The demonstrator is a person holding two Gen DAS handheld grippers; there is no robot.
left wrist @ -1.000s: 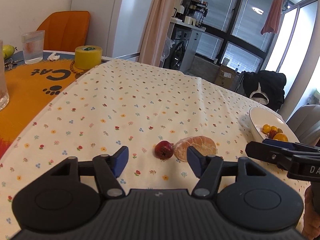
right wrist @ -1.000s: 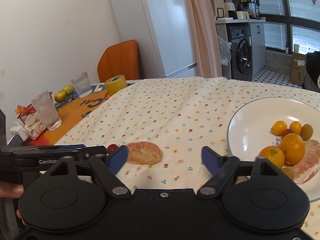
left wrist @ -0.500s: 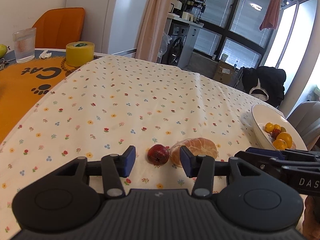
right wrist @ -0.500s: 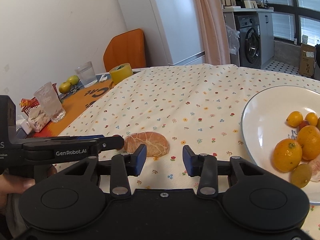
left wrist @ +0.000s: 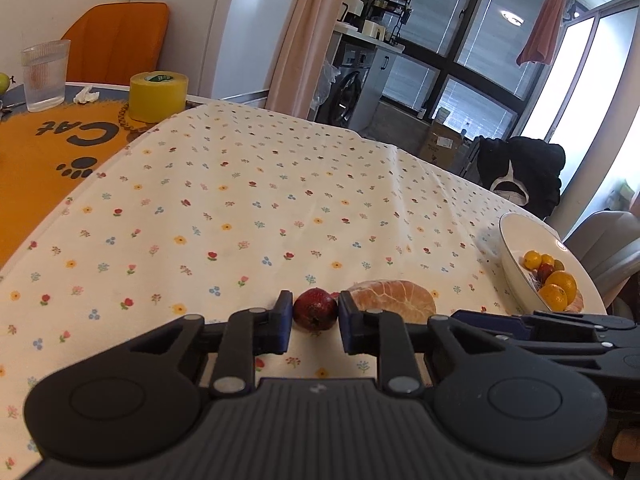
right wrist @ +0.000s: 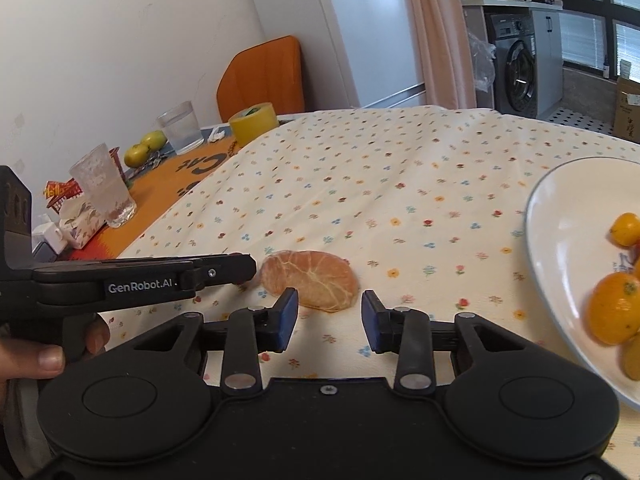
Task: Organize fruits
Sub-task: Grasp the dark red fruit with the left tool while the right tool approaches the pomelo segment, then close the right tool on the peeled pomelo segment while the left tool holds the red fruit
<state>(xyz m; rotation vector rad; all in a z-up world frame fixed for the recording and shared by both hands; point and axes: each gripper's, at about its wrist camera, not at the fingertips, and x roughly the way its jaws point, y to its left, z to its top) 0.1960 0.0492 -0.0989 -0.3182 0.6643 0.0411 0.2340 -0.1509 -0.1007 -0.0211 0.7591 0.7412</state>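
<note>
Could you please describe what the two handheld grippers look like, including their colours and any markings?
Both are matte black plastic. The left gripper and right gripper each have two round discs on the body, silver pivot pins and linkage bars ending in blue-padded fingers. Seen side-on from the right wrist view, the left one is a slim black bar printed "GenRobot.AI" in white. No cables or sleeves show.

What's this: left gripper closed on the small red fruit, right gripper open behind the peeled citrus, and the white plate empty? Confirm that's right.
Not quite: the white plate is not empty. The right wrist view shows oranges and other small fruits on it. The rest holds: the left gripper is shut on the small red fruit, and the right gripper is open just behind the peeled citrus.
</note>
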